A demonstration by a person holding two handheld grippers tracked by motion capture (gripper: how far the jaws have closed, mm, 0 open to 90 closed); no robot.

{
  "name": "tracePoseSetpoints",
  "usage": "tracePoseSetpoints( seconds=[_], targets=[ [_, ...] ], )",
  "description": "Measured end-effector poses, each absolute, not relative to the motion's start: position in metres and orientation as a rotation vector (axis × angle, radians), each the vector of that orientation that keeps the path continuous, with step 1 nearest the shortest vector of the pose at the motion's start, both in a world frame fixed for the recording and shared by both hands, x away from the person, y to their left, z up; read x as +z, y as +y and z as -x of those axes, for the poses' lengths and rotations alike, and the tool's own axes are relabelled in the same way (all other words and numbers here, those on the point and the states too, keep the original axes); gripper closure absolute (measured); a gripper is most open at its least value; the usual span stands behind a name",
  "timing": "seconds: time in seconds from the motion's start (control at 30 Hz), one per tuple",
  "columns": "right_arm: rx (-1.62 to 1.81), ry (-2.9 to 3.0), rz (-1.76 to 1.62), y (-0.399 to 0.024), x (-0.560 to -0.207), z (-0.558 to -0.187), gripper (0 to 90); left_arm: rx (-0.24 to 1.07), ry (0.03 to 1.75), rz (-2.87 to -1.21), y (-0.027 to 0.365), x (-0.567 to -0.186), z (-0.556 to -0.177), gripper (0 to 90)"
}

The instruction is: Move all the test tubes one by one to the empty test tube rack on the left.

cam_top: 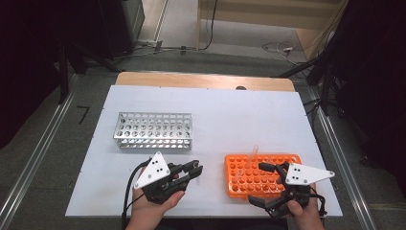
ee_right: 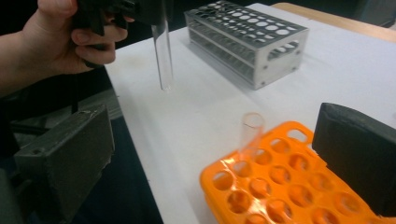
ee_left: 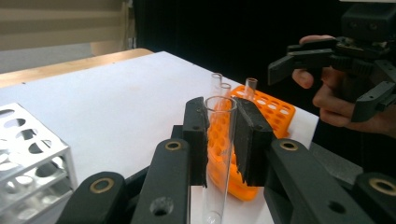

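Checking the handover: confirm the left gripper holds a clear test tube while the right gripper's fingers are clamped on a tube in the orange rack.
Wrong on the right gripper: its fingers stand open, empty, as the right gripper view shows. The left gripper does hold the clear test tube; the orange rack keeps its tube.

The orange rack [cam_top: 262,175] is a loud solid plastic orange with a grid of round holes, and the clear glass tube [ee_right: 251,133] standing in it picks up an orange tint at the bottom. Left of the orange rack, the left gripper [ee_left: 219,135] has matte black pads around another see-through tube [ee_left: 218,154]. Beyond that is a silvery metal rack [cam_top: 154,130] dotted with round holes. White table sheet [cam_top: 230,115] under the orange rack, pale wood edge beyond.
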State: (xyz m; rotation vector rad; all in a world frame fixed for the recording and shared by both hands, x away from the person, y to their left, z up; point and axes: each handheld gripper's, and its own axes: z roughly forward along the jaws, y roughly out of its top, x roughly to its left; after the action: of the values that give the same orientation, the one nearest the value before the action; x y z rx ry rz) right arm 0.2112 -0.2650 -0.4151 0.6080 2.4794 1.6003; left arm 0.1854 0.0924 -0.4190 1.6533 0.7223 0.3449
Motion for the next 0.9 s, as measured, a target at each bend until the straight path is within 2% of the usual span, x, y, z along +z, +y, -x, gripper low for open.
tracePoseSetpoints(
  seconds=[0.53,0.9],
  targets=[
    [1.565,2.381,-0.746,-0.312,-0.419,-0.218,0.0,0.430,0.778,-1.616,0.112,-0.399,-0.229,75.9],
    [1.546,2.339,-0.825,-0.334,-0.428,-0.226,0.0,0.501,0.844,-1.551,0.127,-0.392,-0.273,75.9]
  ],
)
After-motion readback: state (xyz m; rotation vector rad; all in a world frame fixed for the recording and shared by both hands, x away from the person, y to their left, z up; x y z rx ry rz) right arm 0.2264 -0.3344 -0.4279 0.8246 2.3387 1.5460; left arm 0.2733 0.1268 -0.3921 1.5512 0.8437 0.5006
